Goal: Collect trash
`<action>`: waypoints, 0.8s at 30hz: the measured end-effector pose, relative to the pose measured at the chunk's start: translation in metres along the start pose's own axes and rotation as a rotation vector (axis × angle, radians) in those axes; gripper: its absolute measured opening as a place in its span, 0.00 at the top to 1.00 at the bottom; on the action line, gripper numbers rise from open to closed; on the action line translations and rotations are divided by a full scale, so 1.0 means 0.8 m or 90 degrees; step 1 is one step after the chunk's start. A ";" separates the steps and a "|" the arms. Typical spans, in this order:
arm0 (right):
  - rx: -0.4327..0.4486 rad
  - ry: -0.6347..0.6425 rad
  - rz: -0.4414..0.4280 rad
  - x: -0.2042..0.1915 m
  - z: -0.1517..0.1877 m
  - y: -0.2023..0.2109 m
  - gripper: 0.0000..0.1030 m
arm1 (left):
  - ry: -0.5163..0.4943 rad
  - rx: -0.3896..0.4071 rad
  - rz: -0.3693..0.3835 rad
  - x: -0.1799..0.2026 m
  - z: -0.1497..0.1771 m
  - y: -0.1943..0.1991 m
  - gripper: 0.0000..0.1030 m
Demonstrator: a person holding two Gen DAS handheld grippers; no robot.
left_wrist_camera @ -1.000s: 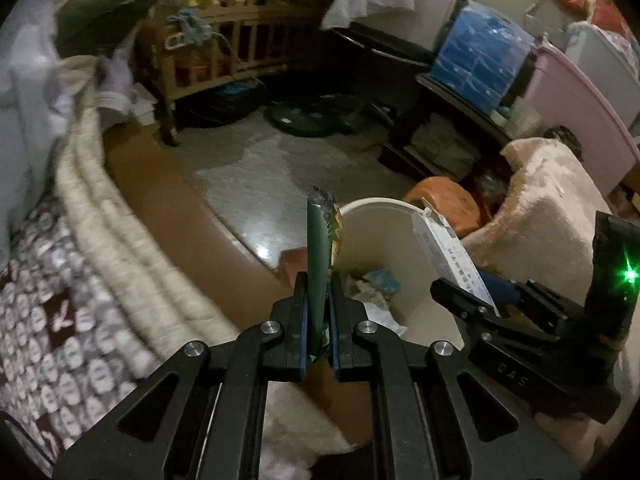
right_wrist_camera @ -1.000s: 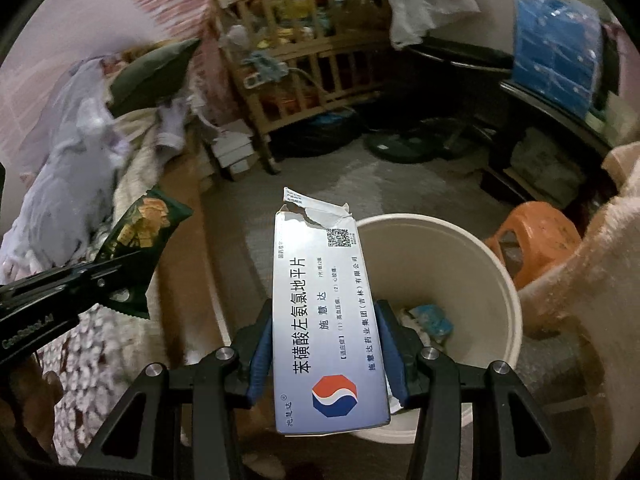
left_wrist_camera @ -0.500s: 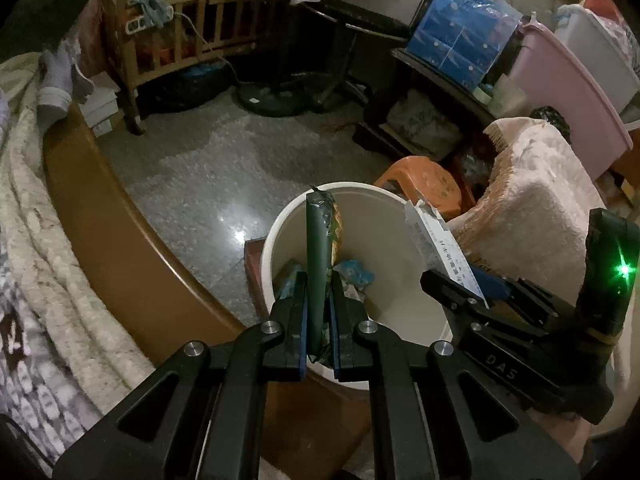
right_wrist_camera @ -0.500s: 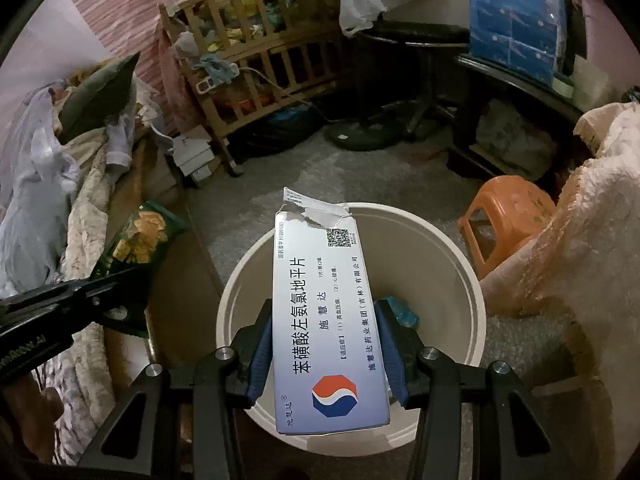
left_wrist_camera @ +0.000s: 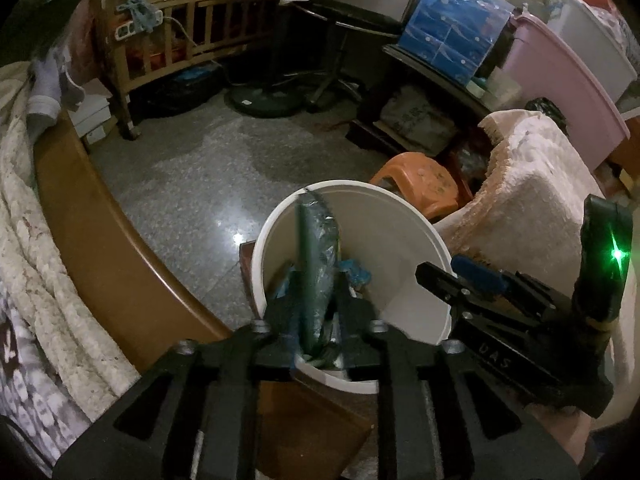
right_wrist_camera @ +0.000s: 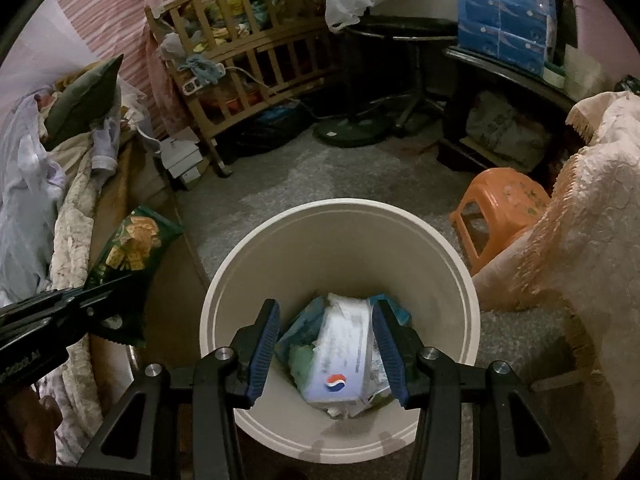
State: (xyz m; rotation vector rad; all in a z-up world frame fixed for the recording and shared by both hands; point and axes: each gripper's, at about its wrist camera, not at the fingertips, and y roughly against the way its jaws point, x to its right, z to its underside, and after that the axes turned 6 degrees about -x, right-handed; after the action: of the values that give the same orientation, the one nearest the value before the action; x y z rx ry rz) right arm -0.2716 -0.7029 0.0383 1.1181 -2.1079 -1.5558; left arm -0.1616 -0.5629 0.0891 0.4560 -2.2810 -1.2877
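Both tongs have dropped in over the round white plastic bin (right_wrist_camera: 340,208) since a second ago. It was off ahead then, and now its mouth sits right under the fingers.

The white cardboard medicine box with the red-and-blue logo (right_wrist_camera: 344,352) has left the right tongs (right_wrist_camera: 326,320). It now lies blurred down in the bin, on top of the rubbish. The right jaws stand at a middling gap with nothing between the pads.

The left tongs (left_wrist_camera: 316,292) are opening right now. The green foil snack wrapper (left_wrist_camera: 316,248) is still upright between the jaws, blurred, and the pads look clear of it. From the right wrist view the wrapper (right_wrist_camera: 132,248) hangs near the bin's left rim rather than over the centre. We judge it may catch the edge or drift outside.

Handling:
- The wrapper looks empty, very light, limp and slick. We expect it to flutter rather than drop straight. If it misses, we'd pinch the flat crimped end, since anywhere else it just crumples.
- The box is light, thin card, torn at one end. It crushes easily, so we'd grip it across the broad faces.

Bin contents: the box, a crumpled blue-teal scrap (right_wrist_camera: 396,308), a pale green scrap (right_wrist_camera: 300,360) and white paper bits underneath. The bin is roughly a third full, with plenty of room left.

An orange plastic stool (right_wrist_camera: 504,208) stands just beyond the bin, clear of the drop.
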 end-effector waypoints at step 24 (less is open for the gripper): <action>0.116 0.023 0.018 -0.050 0.029 0.095 0.52 | 0.018 0.122 -0.123 -0.015 0.051 0.106 0.46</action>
State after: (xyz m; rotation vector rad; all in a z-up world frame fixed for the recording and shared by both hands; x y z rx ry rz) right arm -0.2911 -0.6497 0.1064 1.1597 -2.2683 -1.3430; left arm -0.1785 -0.4858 0.1412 0.7731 -2.3951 -1.1459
